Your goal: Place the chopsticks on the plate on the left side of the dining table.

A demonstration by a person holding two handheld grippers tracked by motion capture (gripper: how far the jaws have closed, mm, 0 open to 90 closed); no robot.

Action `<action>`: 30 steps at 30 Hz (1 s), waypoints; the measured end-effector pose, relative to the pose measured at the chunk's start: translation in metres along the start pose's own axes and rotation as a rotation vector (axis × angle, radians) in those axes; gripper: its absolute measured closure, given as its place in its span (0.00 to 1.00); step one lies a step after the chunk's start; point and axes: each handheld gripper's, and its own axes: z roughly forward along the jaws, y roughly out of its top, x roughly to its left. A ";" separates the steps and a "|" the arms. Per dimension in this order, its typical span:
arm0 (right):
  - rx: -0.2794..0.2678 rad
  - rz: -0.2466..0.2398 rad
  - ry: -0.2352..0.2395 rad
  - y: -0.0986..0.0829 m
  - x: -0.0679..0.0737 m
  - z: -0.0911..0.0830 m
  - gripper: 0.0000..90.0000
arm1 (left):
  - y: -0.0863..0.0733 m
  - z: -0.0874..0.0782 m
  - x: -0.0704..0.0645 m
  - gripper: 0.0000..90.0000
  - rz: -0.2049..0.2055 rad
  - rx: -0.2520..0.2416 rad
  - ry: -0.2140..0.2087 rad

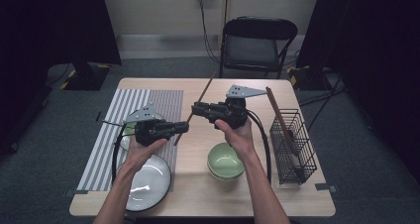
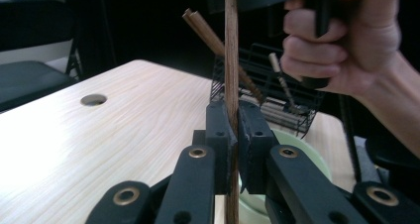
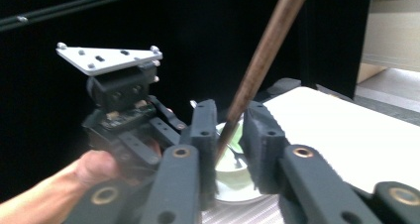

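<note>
A long brown chopstick [image 1: 198,102] slants above the table's middle, between my two grippers. My left gripper [image 1: 184,128] points right and is shut on the chopstick's lower part; in the left gripper view the chopstick [image 2: 231,60] rises straight up out of the closed pads [image 2: 234,120]. My right gripper [image 1: 194,108] points left, higher up the same stick. In the right gripper view the chopstick [image 3: 257,60] passes between the jaws [image 3: 230,120], resting against the left pad with a gap to the right pad.
A black wire basket [image 1: 293,145] with more chopsticks [image 1: 278,116] stands at the right edge. Green bowls [image 1: 225,160] sit near the front centre. A white plate [image 1: 148,182] and a small green dish [image 1: 130,130] lie on a striped placemat [image 1: 111,135]. A folding chair [image 1: 257,40] stands behind the table.
</note>
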 end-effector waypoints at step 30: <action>0.028 -0.042 -0.058 0.003 0.000 0.018 0.65 | -0.004 -0.021 -0.001 0.93 -0.036 -0.005 0.017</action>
